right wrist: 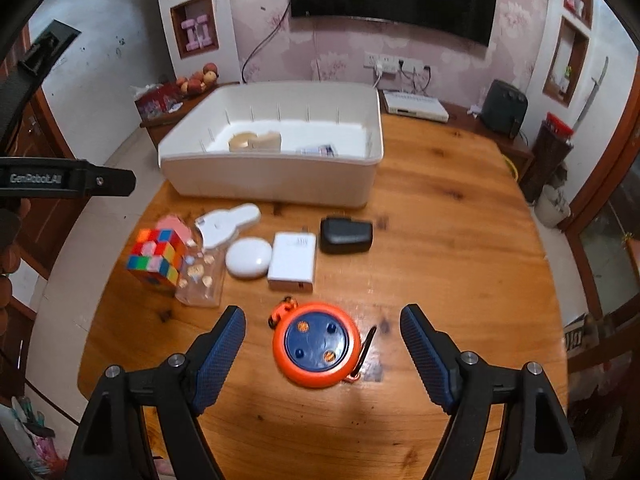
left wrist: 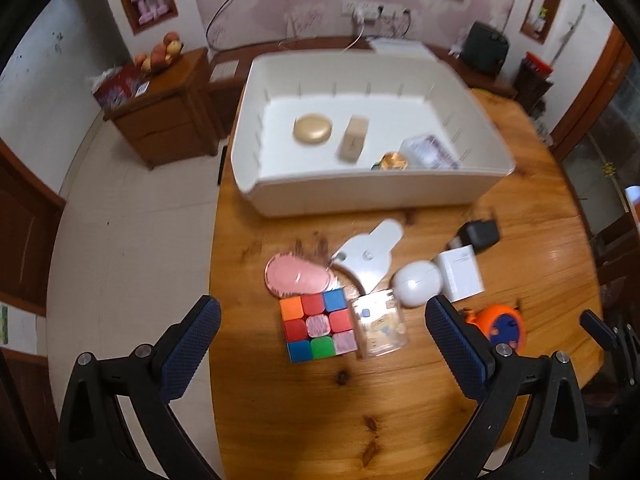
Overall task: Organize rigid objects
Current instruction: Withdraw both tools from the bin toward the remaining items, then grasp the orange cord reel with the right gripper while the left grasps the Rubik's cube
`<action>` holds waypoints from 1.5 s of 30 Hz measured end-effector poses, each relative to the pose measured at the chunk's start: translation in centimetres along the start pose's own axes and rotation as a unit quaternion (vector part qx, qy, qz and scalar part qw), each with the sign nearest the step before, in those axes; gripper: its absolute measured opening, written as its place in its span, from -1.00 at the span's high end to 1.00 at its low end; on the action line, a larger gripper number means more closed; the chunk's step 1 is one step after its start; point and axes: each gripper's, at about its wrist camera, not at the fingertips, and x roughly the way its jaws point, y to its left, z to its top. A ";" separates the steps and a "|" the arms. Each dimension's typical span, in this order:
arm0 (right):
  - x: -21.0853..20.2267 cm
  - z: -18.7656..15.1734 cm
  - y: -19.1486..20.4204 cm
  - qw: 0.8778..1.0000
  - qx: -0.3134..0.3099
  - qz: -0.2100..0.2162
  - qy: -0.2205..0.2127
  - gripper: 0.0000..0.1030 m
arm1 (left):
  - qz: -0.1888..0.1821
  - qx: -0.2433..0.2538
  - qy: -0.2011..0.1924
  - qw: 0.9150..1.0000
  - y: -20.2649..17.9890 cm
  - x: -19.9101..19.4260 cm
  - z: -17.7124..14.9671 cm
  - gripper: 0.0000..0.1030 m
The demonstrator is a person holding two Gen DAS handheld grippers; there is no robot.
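Orange-and-blue round reel [right wrist: 316, 346] lies flat on wooden table [right wrist: 440, 240], blue face up, black clip end pointing right, partly hidden in left view, between right gripper [right wrist: 323, 328] jaws standing apart, untouched; left gripper [left wrist: 322, 312] jaws apart over colour cube [left wrist: 318, 326].

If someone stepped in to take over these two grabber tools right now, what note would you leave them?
Left gripper: jaws open, empty, above the colour cube.
Right gripper: jaws open, empty, around the orange reel without touching it.
Done: gold disc, tan block and a few small items lie in the white bin.
Left on the table: cube, reel, clear box, white puck, white charger, black case.
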 end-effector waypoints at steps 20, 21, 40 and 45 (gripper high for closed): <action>6.6 -5.8 2.2 0.999 -0.007 -0.036 0.000 -0.58 | 0.041 -0.064 0.064 0.995 1.6 7.3 -2.4 -0.96; 6.5 -6.0 2.3 0.999 -0.008 -0.041 -0.003 -0.58 | 0.043 -0.067 0.066 0.995 1.7 7.4 -2.5 -0.96; 9.6 -5.4 1.2 0.998 0.040 -0.040 0.008 -0.61 | 0.005 -0.087 0.099 0.991 2.9 9.7 -2.9 -0.42; 9.4 -5.4 0.8 0.999 0.041 -0.026 -0.006 -0.60 | -0.003 -0.076 0.096 0.992 2.4 9.9 -3.1 -0.17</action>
